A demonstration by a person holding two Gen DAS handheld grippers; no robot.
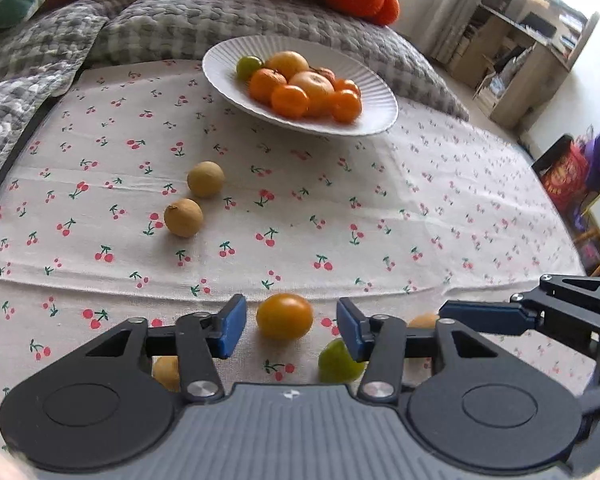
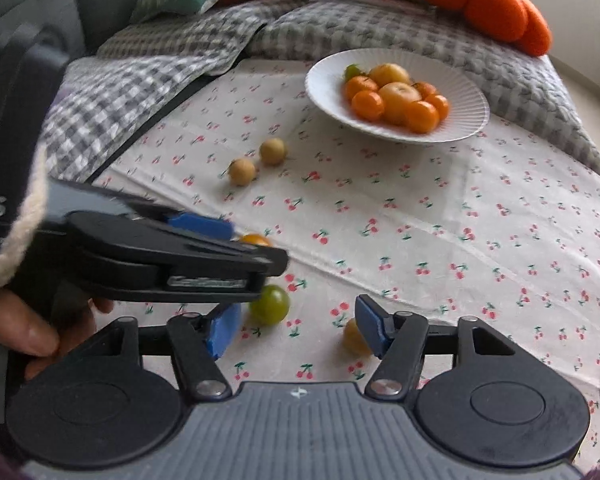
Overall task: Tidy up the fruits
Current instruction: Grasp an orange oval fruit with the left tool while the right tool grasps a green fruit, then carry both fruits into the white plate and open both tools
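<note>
White ribbed plate [image 1: 374,118]; cherry-print cloth [image 1: 440,216]; grey-checked blanket [image 1: 172,24].

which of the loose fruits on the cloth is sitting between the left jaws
The orange-yellow tomato: it lies in the gap of the open left gripper, untouched. The green tomato sits nearer the camera, and the two tan longans lie farther off.

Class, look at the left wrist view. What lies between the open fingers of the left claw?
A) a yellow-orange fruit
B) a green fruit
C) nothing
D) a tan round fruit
A: the yellow-orange fruit sits on the cherry-print cloth between the blue pads of the left claw, which do not touch it.
</note>
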